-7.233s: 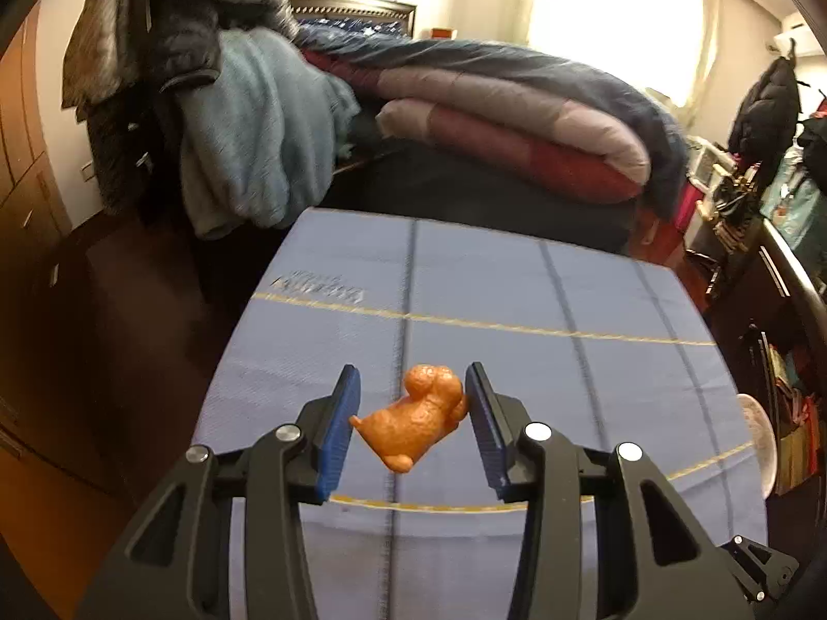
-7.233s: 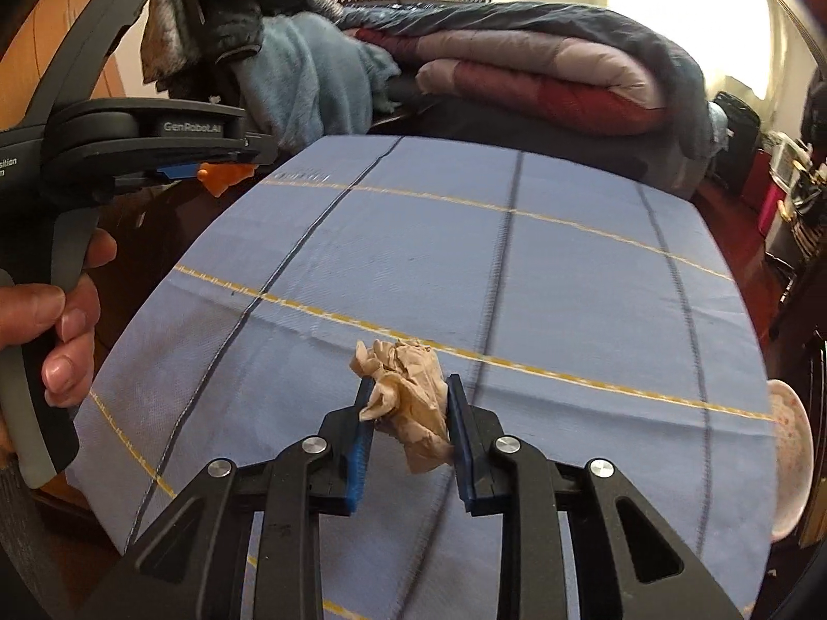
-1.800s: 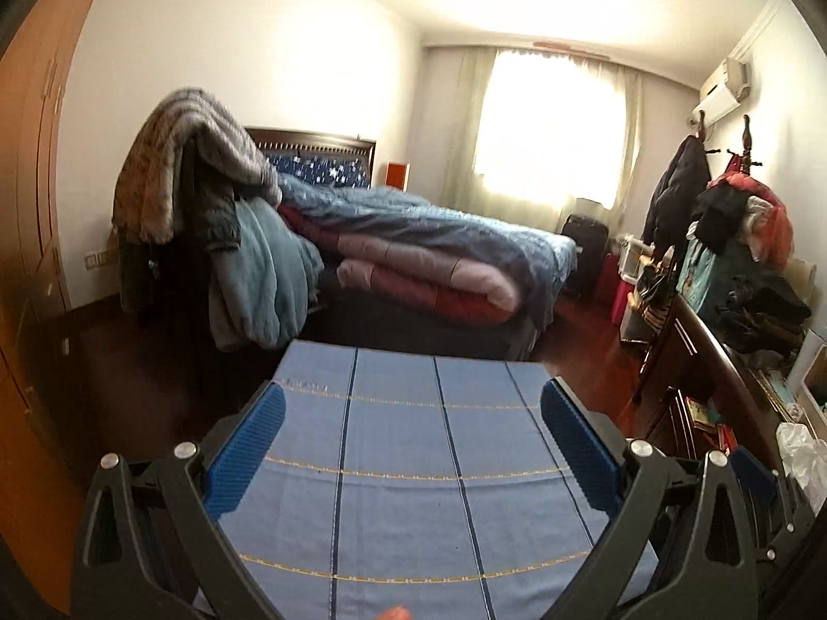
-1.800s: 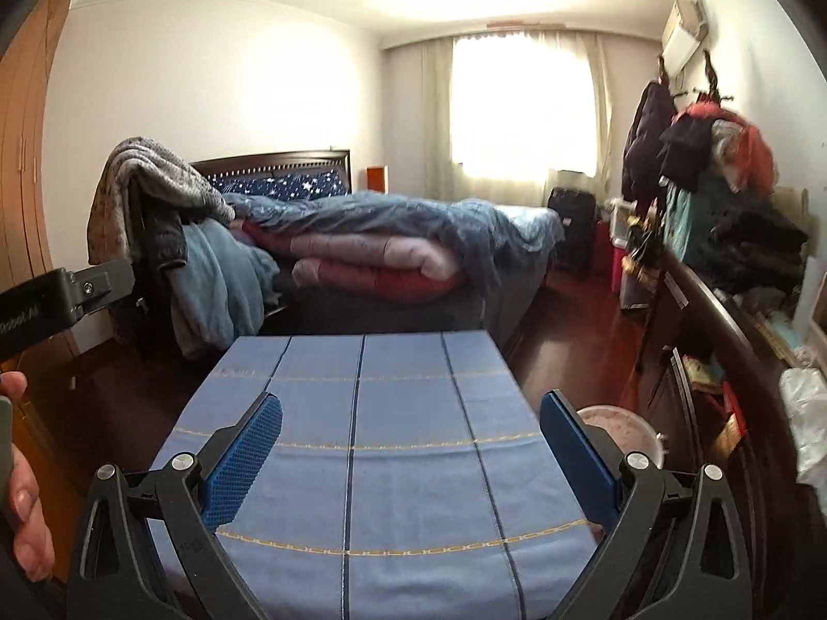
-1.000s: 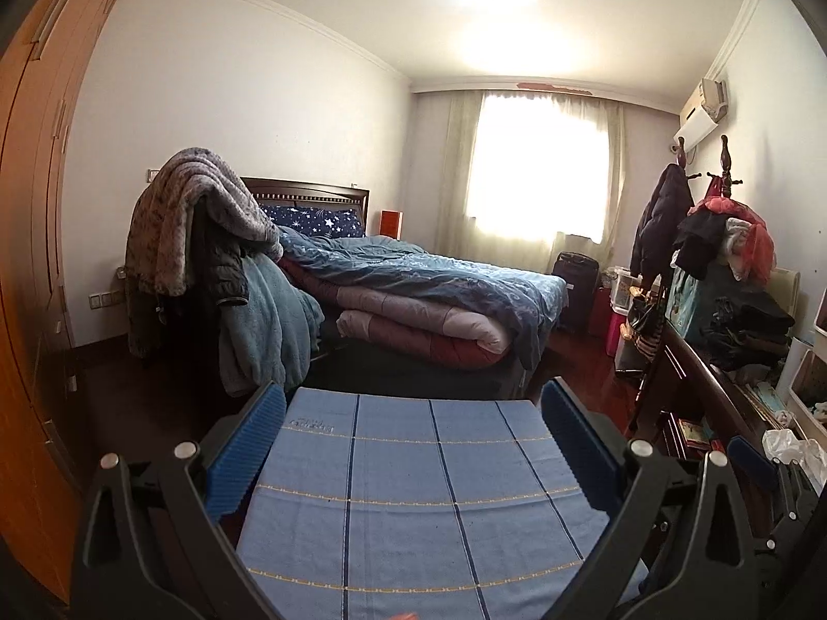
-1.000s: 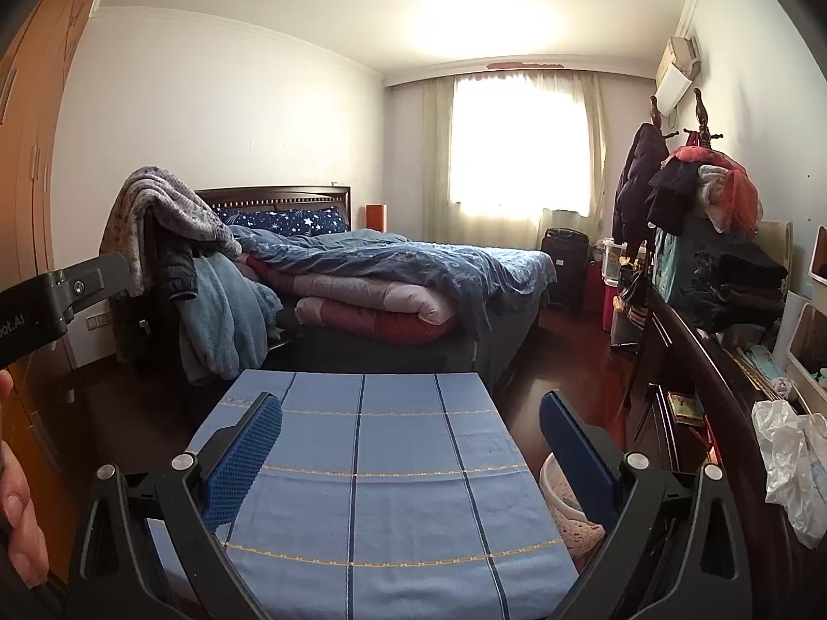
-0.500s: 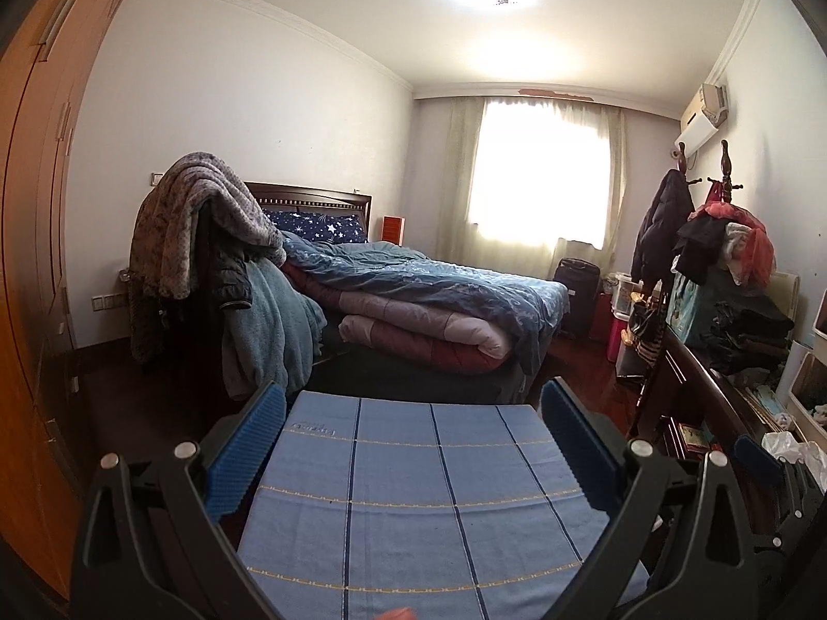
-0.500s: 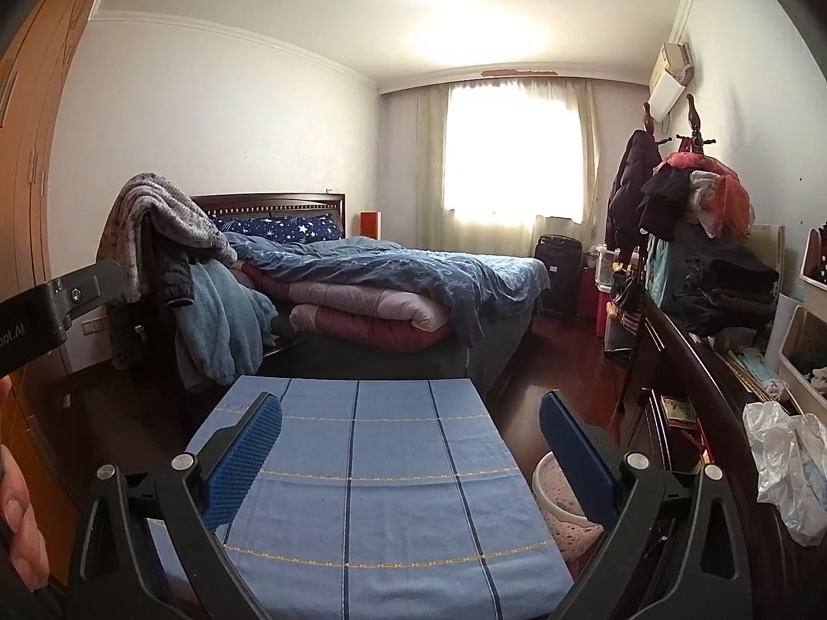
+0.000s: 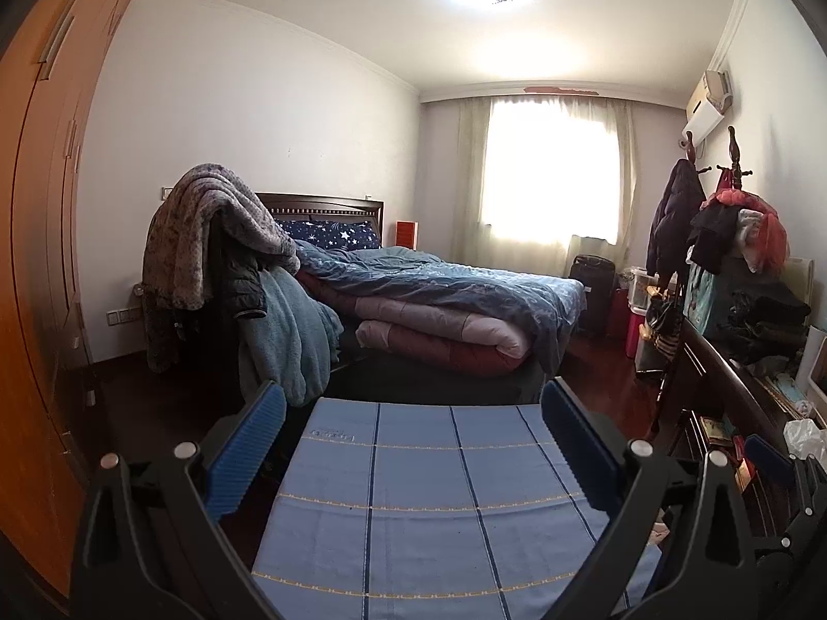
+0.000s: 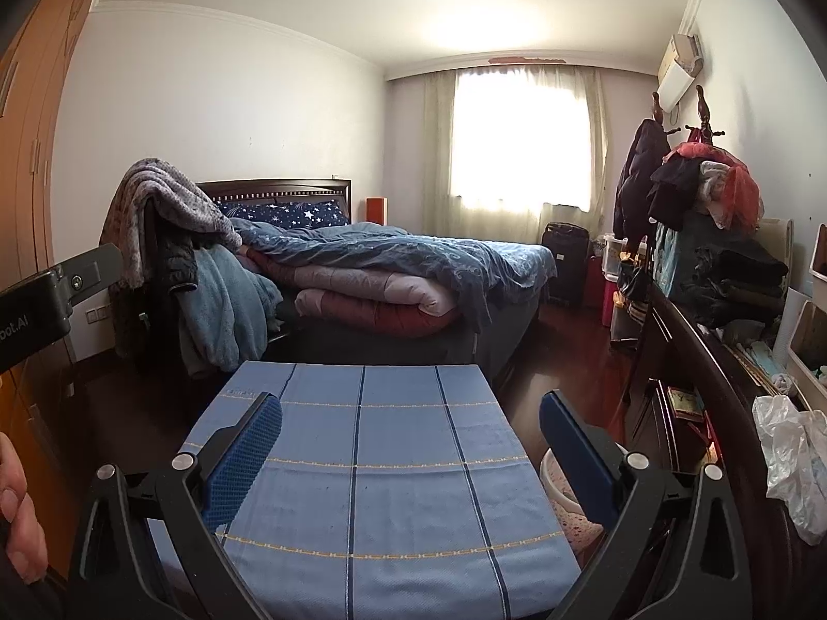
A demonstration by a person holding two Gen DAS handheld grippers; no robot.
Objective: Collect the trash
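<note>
My left gripper [image 9: 413,444] is wide open and empty, held above a table covered by a blue striped cloth [image 9: 429,496]. My right gripper [image 10: 411,444] is also wide open and empty over the same cloth [image 10: 372,475]. A pinkish waste bin [image 10: 568,501] stands on the floor at the table's right edge, partly behind my right finger. No trash piece shows on the cloth in either view. The left gripper's body [image 10: 46,294] shows at the left edge of the right wrist view.
A bed [image 9: 439,305] piled with quilts lies beyond the table. A chair draped with clothes [image 9: 227,279] stands at the left. A dark dresser [image 10: 723,387] with a white plastic bag [image 10: 791,454] runs along the right. A wooden wardrobe [image 9: 36,258] fills the left side.
Both grippers, earlier shut on an orange scrap and a crumpled tissue, are now open and empty. Over the last second both views tilted up and drew back slightly.
</note>
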